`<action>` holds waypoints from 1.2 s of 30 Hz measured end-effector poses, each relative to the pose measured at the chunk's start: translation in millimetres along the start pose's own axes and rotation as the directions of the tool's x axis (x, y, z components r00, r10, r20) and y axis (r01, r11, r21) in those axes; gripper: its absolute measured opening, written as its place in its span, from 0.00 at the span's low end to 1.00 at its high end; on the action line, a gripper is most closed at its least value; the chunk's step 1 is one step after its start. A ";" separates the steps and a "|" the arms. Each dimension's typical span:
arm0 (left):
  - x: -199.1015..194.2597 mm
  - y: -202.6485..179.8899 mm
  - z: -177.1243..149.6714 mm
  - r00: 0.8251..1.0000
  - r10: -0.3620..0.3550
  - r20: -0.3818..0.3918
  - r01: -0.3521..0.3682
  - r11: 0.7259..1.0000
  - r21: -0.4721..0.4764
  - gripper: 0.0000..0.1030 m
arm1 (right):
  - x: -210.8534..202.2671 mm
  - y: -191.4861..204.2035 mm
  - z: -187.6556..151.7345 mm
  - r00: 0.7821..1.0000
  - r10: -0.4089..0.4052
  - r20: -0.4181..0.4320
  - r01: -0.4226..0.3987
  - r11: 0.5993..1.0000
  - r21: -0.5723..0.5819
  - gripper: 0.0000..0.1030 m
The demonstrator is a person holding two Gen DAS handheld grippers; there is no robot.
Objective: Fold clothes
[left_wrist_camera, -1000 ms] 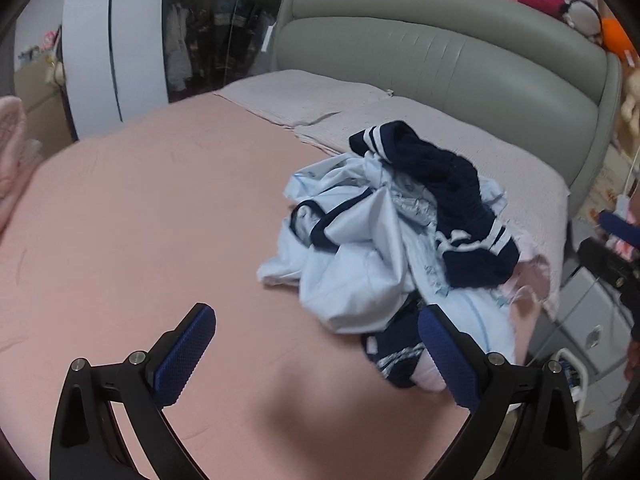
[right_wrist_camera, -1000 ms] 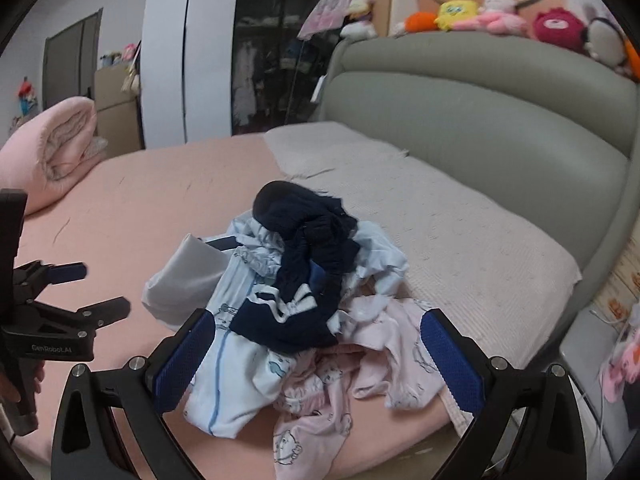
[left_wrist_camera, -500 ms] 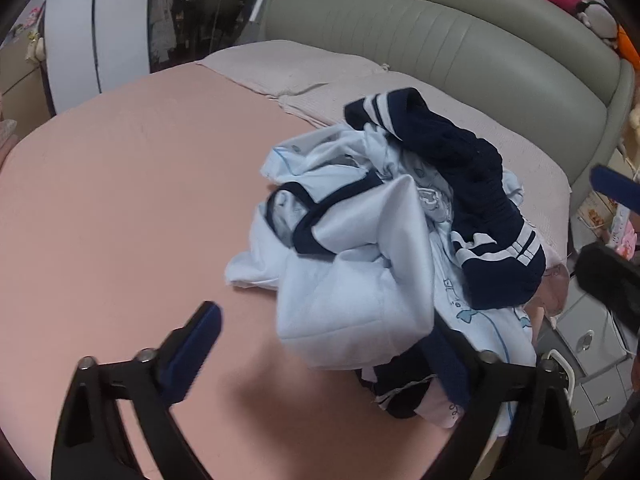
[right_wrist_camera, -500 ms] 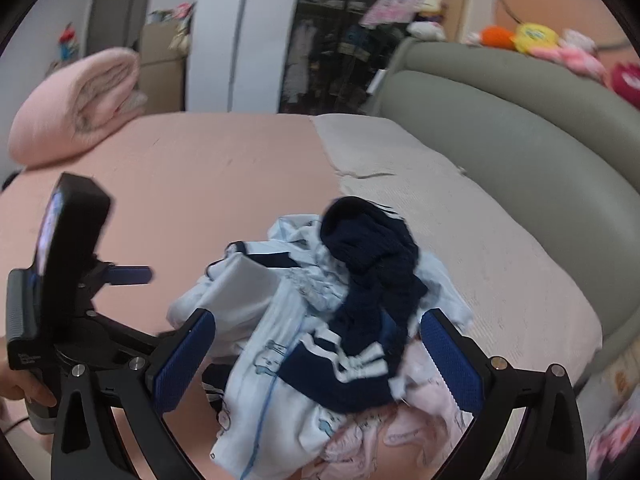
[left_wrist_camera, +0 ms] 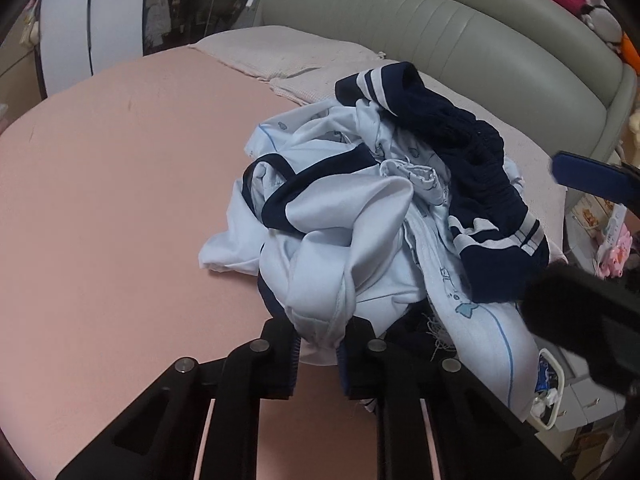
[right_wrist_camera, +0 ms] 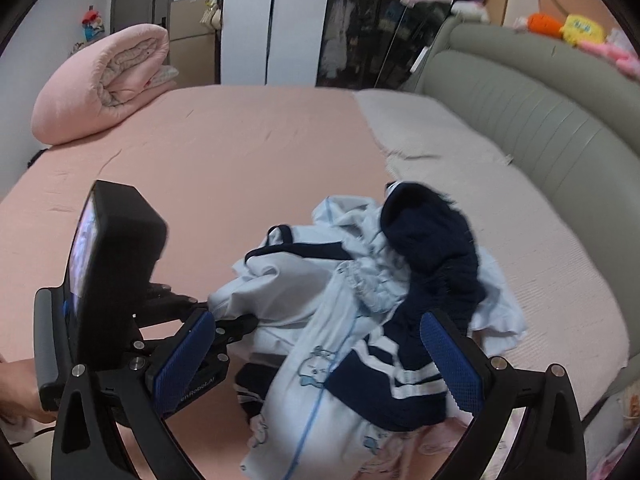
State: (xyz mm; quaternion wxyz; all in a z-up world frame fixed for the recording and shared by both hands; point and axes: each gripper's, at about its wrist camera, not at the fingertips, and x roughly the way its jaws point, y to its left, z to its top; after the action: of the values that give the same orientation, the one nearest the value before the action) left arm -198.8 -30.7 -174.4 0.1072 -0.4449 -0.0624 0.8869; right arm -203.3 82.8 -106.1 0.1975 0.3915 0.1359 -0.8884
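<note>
left tool [left_wrist_camera: 318, 354] pinches white shirt [left_wrist_camera: 340, 240]; right tool [right_wrist_camera: 316, 364] gapes over pile.

The left gripper [left_wrist_camera: 318, 354] reaches forward low over the bed, its jaws drawn close together and pinching a fold of pale cloth between the blue pads. The right gripper [right_wrist_camera: 320, 364] hovers with its jaws spread wide, gripping nothing. At the lower left edge of the right wrist view, the person's left hand [right_wrist_camera: 18, 392] grips the left gripper's handle.

pink bed [right_wrist_camera: 224, 148] carries clothes pile [right_wrist_camera: 360, 300], rolled quilt [right_wrist_camera: 100, 80].
</note>
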 end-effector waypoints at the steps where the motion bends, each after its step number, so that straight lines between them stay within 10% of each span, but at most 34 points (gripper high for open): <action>1: -0.6 1.2 -0.6 1.000 -0.005 0.000 0.005 1.000 -0.001 0.13 | 3.2 -1.0 1.6 1.000 0.015 -0.012 -0.015 1.000 0.012 1.00; 5: -2.7 6.1 -3.6 0.999 -0.035 0.005 0.035 0.999 -0.009 0.13 | 22.0 -6.1 7.0 0.994 0.081 -0.074 -0.072 0.990 0.122 0.95; 8: -1.9 12.3 -4.8 0.998 -0.061 0.006 0.061 0.997 -0.049 0.13 | 39.7 -8.1 12.1 0.981 0.142 -0.129 -0.112 0.970 0.214 0.72; 17: -1.3 22.5 -7.2 0.995 -0.101 0.019 0.103 0.988 -0.118 0.13 | 92.8 -14.0 27.6 0.905 0.344 -0.251 -0.188 0.853 0.487 0.72; 23: -0.3 14.1 -9.0 0.998 -0.059 0.029 0.061 0.995 -0.080 0.13 | 106.3 -17.2 14.6 0.898 0.367 -0.242 -0.164 0.792 0.588 0.69; 36: 8.1 18.4 -9.5 0.998 -0.066 0.014 0.067 0.988 -0.142 0.13 | 131.7 -23.9 -17.7 0.897 0.391 -0.206 -0.099 0.633 0.768 0.11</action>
State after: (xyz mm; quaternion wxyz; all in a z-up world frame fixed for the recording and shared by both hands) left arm -198.3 -46.4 -190.2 0.1045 -0.4450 -0.1406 0.8782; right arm -283.9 78.8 -214.4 0.1145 0.6053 -0.2586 -0.7441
